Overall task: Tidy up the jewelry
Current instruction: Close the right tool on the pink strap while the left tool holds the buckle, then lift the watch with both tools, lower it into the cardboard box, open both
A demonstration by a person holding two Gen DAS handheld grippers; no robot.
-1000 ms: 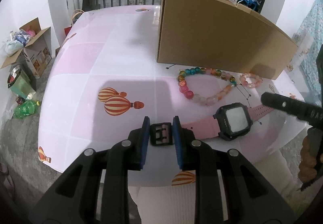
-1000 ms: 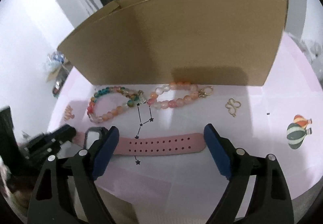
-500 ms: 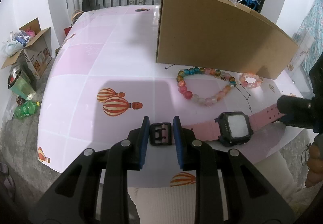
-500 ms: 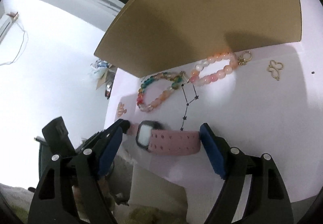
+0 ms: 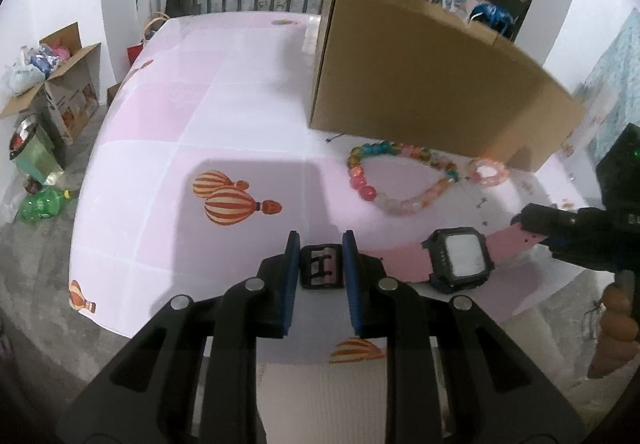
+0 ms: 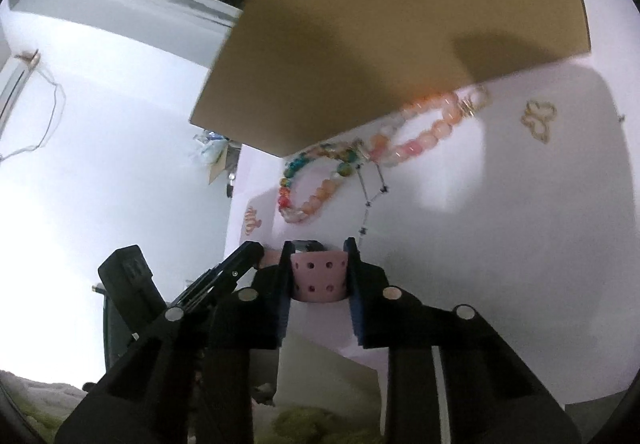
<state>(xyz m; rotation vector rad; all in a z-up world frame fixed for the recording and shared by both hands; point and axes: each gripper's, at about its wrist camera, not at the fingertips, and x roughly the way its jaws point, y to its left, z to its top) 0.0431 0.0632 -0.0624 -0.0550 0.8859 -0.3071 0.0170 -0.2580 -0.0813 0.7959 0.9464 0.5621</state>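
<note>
A pink watch with a black square face (image 5: 460,259) lies near the table's front edge. My left gripper (image 5: 320,264) is shut on its black buckle end (image 5: 321,271). My right gripper (image 6: 317,268) is shut on the pink holed strap end (image 6: 318,276); it also shows at the right of the left wrist view (image 5: 560,232). A multicoloured bead bracelet (image 5: 394,179) and a small pink bead bracelet (image 5: 488,171) lie before the cardboard box (image 5: 420,91). A gold butterfly charm (image 6: 538,119) lies to the right.
The table (image 5: 240,123) has a pink checked cloth with balloon prints. The brown box stands at the back right. The table's front edge is just under both grippers. Boxes and bottles (image 5: 44,115) sit on the floor at left.
My right gripper swung round toward the left and closed on the watch's holed strap end. The watch shifted toward the front edge. My left gripper kept its hold on the buckle.
</note>
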